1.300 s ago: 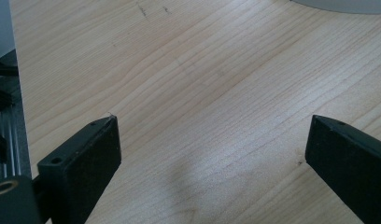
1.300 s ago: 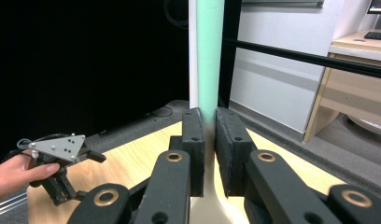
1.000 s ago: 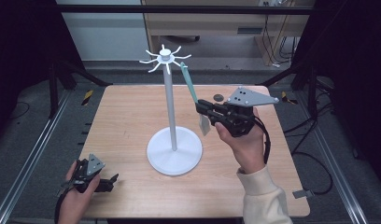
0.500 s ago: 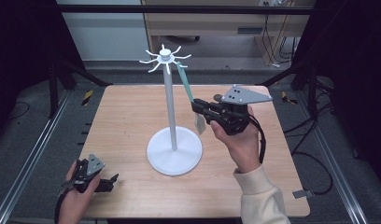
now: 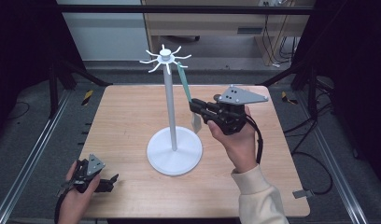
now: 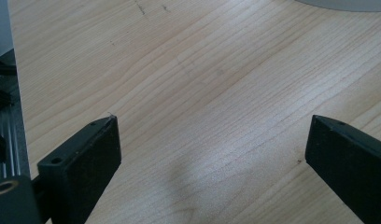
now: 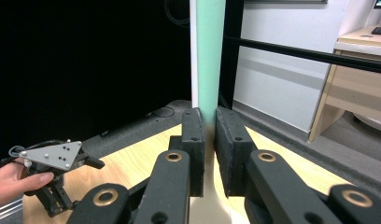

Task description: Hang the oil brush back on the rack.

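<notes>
Pale wooden table (image 5: 128, 116), dark surroundings.

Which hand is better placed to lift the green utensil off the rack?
Right: its tool is shut on the green utensil hanging from the rack; the left tool rests open at the table edge.

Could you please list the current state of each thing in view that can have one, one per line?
White stand: upright on the table.
Green-handled utensil: hanging tilted from a hook at the stand's top, clamped low on its handle.
Right gripper: shut on the utensil's handle, held above the table.
Left gripper: open, nothing between its jaws, low over the table's near left corner.
</notes>
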